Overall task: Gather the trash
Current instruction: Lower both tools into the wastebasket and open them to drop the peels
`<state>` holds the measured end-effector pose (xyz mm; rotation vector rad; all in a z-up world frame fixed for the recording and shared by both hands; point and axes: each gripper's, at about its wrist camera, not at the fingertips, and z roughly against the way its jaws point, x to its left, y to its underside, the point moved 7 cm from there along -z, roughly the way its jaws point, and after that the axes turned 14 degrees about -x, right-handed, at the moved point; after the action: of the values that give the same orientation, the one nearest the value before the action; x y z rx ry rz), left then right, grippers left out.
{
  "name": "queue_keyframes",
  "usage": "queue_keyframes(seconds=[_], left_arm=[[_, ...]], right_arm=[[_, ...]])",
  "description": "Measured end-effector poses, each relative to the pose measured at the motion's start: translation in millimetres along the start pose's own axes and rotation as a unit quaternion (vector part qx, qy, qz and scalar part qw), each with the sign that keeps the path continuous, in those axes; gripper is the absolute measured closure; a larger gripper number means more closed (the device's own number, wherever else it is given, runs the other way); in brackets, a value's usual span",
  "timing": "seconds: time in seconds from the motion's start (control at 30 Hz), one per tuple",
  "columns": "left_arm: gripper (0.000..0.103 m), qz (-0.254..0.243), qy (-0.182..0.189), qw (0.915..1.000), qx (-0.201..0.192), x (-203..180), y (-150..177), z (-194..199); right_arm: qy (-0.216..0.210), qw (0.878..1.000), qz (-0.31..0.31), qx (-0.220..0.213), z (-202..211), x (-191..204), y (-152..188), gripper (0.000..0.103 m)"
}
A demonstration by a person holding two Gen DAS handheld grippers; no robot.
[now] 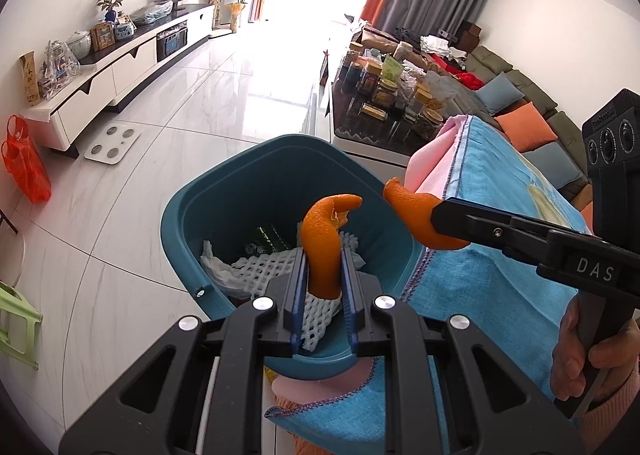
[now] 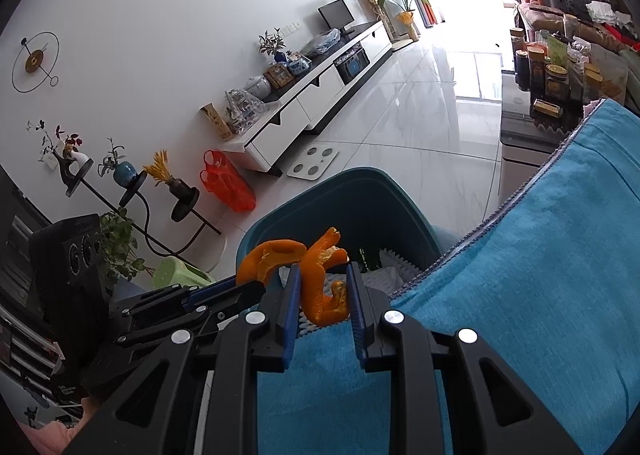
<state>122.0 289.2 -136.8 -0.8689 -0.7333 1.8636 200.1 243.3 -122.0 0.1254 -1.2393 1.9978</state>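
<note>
Two hand-held black grippers each carry a curled strip of orange peel over a teal plastic bin (image 1: 208, 215) that stands on the pale tiled floor, just beside a table edge draped in a blue towel (image 1: 492, 191). The left gripper (image 1: 325, 287) has its jaws closed to a narrow gap, pinching the first orange peel strip (image 1: 322, 239) upright directly above the bin's opening, apparently so it will drop straight in when released. The right gripper (image 2: 323, 299), reaching in from the right above the towel, clamps the second orange peel strip (image 2: 320, 283) at the bin's near rim, probably waiting its turn. White foam fruit netting (image 1: 260, 271) and crumpled paper already lie inside. The bin's bottom is largely hidden behind peel and fingers, and a dark green item there is too obscured to identify.
</note>
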Motion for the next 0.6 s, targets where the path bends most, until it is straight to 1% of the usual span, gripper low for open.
queue_keyframes(seconds=[0.6], left_arm=[[0.086, 0.004, -0.013, 0.9998, 0.013, 6.5, 2.9, -16.7]], right_arm=[[0.012, 1.0, 0.002, 0.02, -22.2, 5.1, 4.6, 0.081]])
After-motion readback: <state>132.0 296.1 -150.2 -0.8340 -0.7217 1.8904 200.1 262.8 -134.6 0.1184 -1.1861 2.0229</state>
